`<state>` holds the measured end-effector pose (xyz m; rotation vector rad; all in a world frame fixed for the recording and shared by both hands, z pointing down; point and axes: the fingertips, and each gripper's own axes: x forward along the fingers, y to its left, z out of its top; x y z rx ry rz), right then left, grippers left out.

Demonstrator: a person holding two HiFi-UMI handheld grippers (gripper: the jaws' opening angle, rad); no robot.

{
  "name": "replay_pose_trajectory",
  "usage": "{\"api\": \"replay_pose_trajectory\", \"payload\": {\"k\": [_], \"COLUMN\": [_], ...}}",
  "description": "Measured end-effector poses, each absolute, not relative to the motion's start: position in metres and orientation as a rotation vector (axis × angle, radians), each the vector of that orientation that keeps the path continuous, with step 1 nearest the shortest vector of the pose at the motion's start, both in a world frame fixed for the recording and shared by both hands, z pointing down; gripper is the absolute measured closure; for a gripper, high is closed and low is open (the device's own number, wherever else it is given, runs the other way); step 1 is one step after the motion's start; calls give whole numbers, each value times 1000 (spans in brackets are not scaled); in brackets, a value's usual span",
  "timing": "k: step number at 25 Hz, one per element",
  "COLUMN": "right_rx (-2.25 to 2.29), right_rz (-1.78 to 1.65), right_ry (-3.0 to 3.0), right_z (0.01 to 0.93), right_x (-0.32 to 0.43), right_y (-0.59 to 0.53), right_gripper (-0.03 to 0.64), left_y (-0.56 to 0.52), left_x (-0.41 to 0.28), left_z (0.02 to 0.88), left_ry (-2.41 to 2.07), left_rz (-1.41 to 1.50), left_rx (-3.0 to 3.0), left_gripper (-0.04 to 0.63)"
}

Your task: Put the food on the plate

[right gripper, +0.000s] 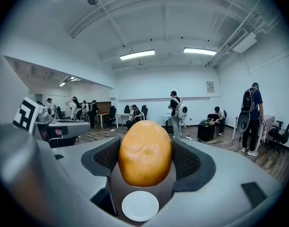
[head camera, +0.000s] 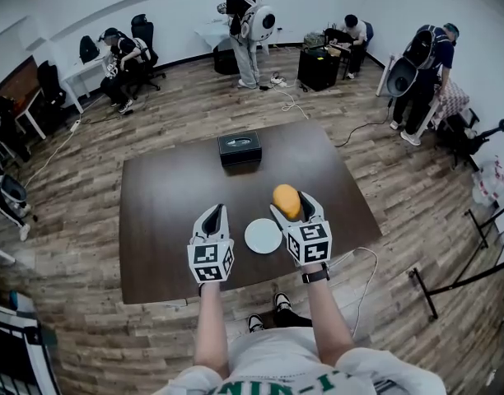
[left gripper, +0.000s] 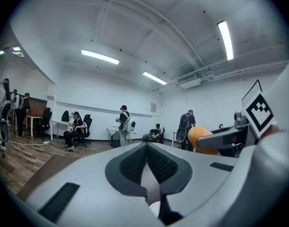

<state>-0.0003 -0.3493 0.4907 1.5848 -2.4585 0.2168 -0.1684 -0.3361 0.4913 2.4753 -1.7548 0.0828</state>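
A yellow-orange, potato-like piece of food (head camera: 286, 197) (right gripper: 145, 152) hangs above the dark table (head camera: 174, 196), with my right gripper (head camera: 291, 205) (right gripper: 147, 159) shut on it. A small white plate (head camera: 263, 235) (right gripper: 140, 205) lies on the table just left of and below that gripper. My left gripper (head camera: 212, 219) (left gripper: 146, 148) hovers left of the plate with its pads touching and nothing between them. The left gripper view shows the food (left gripper: 198, 137) at the right and a sliver of the plate (left gripper: 154, 208) below the jaws.
A black box (head camera: 240, 148) stands at the table's far edge. Several people stand or sit around desks and chairs at the back of the room. Cables (head camera: 289, 99) lie on the wooden floor beyond the table.
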Motion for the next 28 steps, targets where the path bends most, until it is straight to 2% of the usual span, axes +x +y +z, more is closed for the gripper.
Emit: {"api": "replay_pose_trajectory", "payload": {"k": [12, 28], "right_rx": [1482, 1219], "right_rz": [280, 555], "right_ry": [-2435, -2248], "right_z": [529, 737], "right_x": [4, -22], "right_y": [-406, -412], "right_gripper": [268, 268], "left_y": [-395, -425], "left_x": [-139, -143], "left_z": [526, 571], "left_ry": [-1692, -1674], "left_rz": [157, 204], "left_rx": [2462, 2397], "left_gripper": [582, 583]}}
